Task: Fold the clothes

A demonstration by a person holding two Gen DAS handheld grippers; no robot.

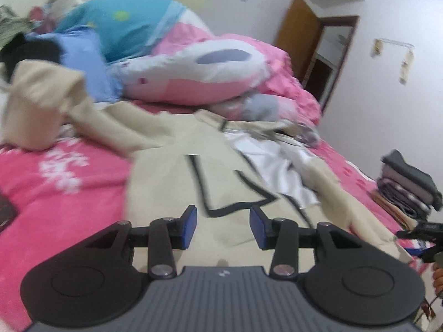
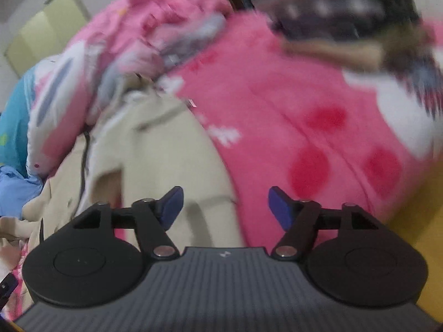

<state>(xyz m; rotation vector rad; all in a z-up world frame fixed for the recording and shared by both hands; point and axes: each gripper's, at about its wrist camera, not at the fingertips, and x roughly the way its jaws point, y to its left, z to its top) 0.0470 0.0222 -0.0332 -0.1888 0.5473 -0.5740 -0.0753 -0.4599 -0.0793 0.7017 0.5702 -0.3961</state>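
A beige jacket (image 1: 177,182) with black line markings and a white lining lies spread on the pink bed cover (image 1: 55,177). One sleeve (image 1: 41,105) is bunched up at the far left. My left gripper (image 1: 223,222) hovers over the jacket's near part, open, with nothing between its blue pads. In the right wrist view the same beige jacket (image 2: 155,149) lies at the left on the pink bed cover (image 2: 290,110). My right gripper (image 2: 223,206) is open above the jacket's edge, and its jaws hold nothing. Both views are blurred.
A heap of pink, white and blue bedding (image 1: 171,55) lies behind the jacket. A stack of folded dark clothes (image 1: 407,188) sits at the bed's right side. A brown door (image 1: 301,36) stands in the far wall. Blue cloth (image 2: 13,188) lies at the left.
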